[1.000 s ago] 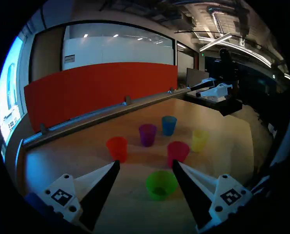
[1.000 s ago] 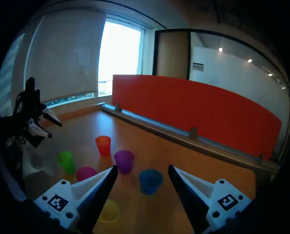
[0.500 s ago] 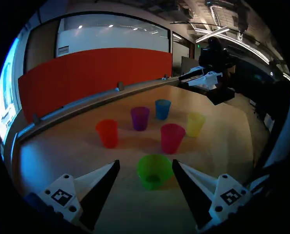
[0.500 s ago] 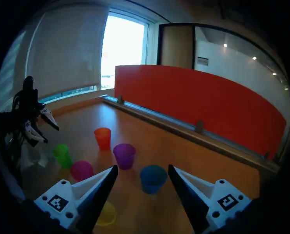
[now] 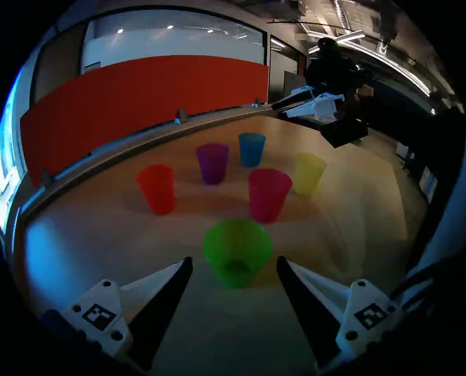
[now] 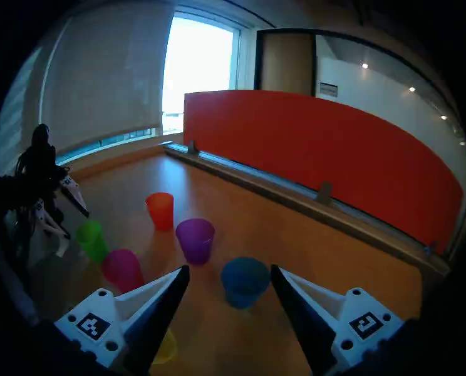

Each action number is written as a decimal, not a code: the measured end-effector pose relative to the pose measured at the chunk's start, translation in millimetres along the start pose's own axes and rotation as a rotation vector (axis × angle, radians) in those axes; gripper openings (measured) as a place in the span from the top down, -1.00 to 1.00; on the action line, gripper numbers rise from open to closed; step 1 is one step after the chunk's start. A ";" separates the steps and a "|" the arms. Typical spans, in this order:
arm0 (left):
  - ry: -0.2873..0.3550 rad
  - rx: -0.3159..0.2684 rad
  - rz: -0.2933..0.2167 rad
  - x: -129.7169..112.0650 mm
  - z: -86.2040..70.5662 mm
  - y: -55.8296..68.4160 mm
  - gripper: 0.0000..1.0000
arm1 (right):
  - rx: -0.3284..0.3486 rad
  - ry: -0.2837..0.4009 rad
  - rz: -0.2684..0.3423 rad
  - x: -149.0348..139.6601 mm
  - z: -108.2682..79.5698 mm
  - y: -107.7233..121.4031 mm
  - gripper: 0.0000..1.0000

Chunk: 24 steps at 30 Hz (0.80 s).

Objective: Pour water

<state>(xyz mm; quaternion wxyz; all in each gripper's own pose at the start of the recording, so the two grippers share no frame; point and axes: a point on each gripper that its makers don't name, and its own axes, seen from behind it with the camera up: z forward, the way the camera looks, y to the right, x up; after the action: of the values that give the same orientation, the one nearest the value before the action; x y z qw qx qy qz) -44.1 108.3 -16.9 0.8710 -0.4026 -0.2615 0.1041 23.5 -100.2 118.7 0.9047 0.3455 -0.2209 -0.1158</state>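
Wooden table (image 5: 371, 207), green cup (image 5: 237, 250) near (standing up), pink cup (image 5: 269, 193), yellow cup (image 5: 309, 172), blue cup (image 5: 252, 148), purple cup (image 5: 212, 162), orange cup (image 5: 156, 187) farther back

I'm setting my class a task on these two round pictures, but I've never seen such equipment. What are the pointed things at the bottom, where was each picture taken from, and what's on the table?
No robot here: a person holds a two-jawed tool in each hand. A fisheye camera rides on each and looks forward along its jaws, the pointed things at the bottom. One picture comes from the left gripper, the other from the right gripper; each catches the other tool farther off. On the table stand six cups: green cup, orange cup, purple cup, blue cup, pink cup, yellow cup. The green cup sits just ahead of the left jaws, the blue cup ahead of the right jaws. Both pairs are open and hold nothing.
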 end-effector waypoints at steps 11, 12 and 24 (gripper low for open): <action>-0.021 -0.017 0.006 -12.7 20.8 3.7 -1.00 | 0.006 -0.026 0.005 -14.1 12.9 2.4 -1.00; -0.021 -0.017 0.007 -13.0 22.8 3.6 -1.00 | 0.006 -0.027 0.005 -14.5 13.8 2.7 -1.00; -0.009 -0.030 0.012 -11.7 46.2 2.3 -1.00 | 0.005 -0.043 0.008 -21.4 21.9 6.9 -1.00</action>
<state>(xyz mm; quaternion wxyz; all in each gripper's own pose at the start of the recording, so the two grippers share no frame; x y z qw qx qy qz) -78.8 135.0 1.8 0.8632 -0.4164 -0.2645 0.1070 -5.3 -99.9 131.1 0.8993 0.3442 -0.2419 -0.1192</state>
